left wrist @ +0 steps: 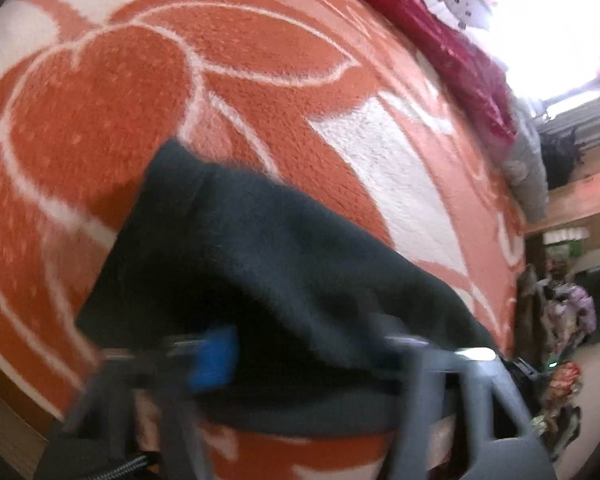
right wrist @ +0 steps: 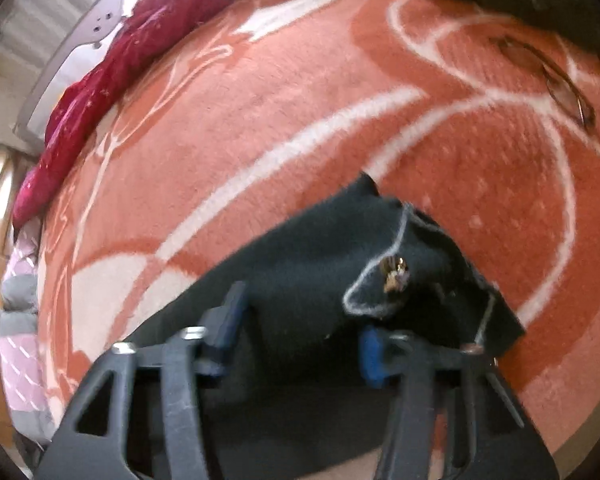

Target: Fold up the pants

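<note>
Left wrist view: the left gripper (left wrist: 307,344) is showing dark, ribbed plastic fingers with a blue pad (left wrist: 214,356) on one side. The jaws are standing spread, and the pants (left wrist: 260,264) — a dark, matte, fleecy fabric — are draping over and between them, covering the far fingertip. Whether the fabric is actually being pinched cannot be told; the frame is blurring. The pants are lying directly ahead of the claw, narrowing toward a rounded corner pointing away from it.

Right wrist view: the right gripper (right wrist: 300,332) is likewise standing wide open, blue pads (right wrist: 369,356) facing inward, with the pants (right wrist: 311,264) lying flat between and beneath the fingers. Neither pad is visibly pressing cloth. A pale drawstring (right wrist: 395,240) is looping across the fabric beside a small brass-coloured fitting (right wrist: 395,274).

Beneath the pants, a plush blanket (left wrist: 260,80) is spreading outward — orange pile with broad white curving lines. A pair of glasses (right wrist: 547,76) is resting on it, well apart from the pants. At the far edge, a crimson cloth (left wrist: 439,40) is lying bunched along the blanket's border.
</note>
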